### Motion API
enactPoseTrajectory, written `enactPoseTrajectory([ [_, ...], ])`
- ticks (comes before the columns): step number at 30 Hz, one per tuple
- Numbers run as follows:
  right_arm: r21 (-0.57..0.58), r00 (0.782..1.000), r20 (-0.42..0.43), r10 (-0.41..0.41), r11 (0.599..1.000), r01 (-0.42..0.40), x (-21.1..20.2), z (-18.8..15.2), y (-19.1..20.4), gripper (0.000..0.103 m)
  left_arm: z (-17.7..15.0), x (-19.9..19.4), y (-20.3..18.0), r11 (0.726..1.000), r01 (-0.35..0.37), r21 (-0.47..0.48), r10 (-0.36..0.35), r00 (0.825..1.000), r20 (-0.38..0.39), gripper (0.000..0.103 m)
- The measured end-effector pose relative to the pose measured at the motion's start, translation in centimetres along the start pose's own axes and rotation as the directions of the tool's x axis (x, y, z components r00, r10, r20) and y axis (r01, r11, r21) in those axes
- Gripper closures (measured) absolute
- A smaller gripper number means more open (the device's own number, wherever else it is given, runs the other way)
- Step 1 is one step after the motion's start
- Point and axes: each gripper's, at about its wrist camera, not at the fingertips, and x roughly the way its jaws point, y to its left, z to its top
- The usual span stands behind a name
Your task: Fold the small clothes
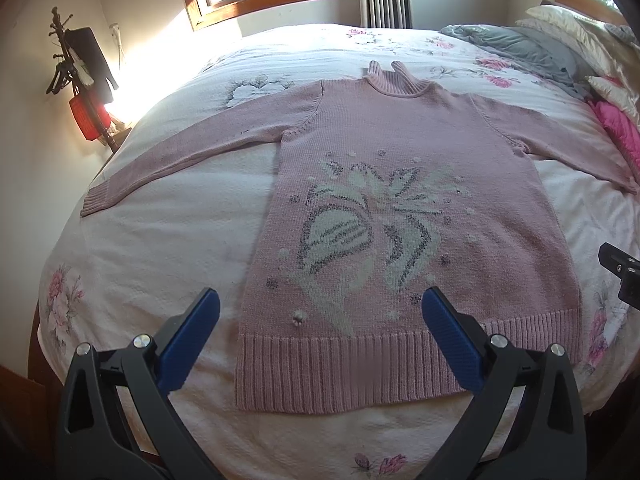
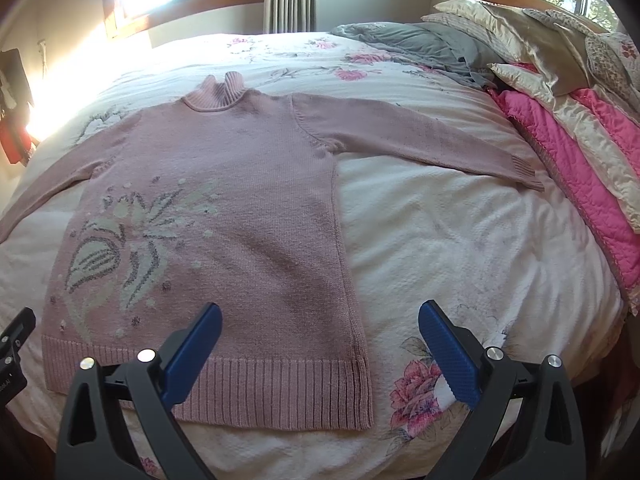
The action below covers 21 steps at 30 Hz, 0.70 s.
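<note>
the pink sweater (image 1: pixel 400 208) lay flat and face up on the floral bedspread (image 1: pixel 140 264), collar toward the window and ribbed hem (image 1: pixel 360 364) toward the cameras, both sleeves stretched out to the sides and no fold made in it yet. the left gripper (image 1: pixel 320 344) hung above the hem's left half with its blue pads spread wide and nothing between them; the right gripper (image 2: pixel 320 352) hung above the hem's right corner, one pad over the sweater and the other over bare bedspread beside it, just as wide open and just as empty. the step in hand looked to be the first fold, and it would have gone best by starting at the sleeves rather than the hem: the left sleeve (image 1: pixel 172 160) ran out from the sweater's shoulder toward the bed edge, the right sleeve (image 2: pixel 420 140) ran toward the pink quilt (image 2: pixel 572 184) beside the sweater. each gripper would have needed to travel out to its cuff, pinch only the sleeve and not the bedspread under it, and carry it across the sweater's chest so it lay straight. the knit looked thick and limp, so a deep bite on the ribbed cuff would probably have held better than a tip pinch, and a low, slow carry would have kept the body of the sweater from dragging askew.
</note>
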Motion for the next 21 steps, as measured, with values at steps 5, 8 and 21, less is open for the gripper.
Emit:
enactPoseTrajectory([
  [5,0.001,1.0,0.002,-0.001,1.0,0.001,-0.1,-0.1,0.0,0.004,0.0,0.0,0.0,1.0,-0.001,-0.004,0.001,1.0,-0.002,0.003],
  [8,0.001,1.0,0.001,0.0,1.0,0.0,-0.1,-0.1,0.0,0.004,0.0,0.0,0.0,1.0,0.0,-0.003,0.0,1.0,-0.003,0.003],
  [21,0.043,0.997,0.058,0.05,0.998,-0.053,0.8,0.9,-2.4,0.004,0.2,2.3,-0.6,1.0,0.022,0.001,-0.022,1.0,0.009,0.003],
])
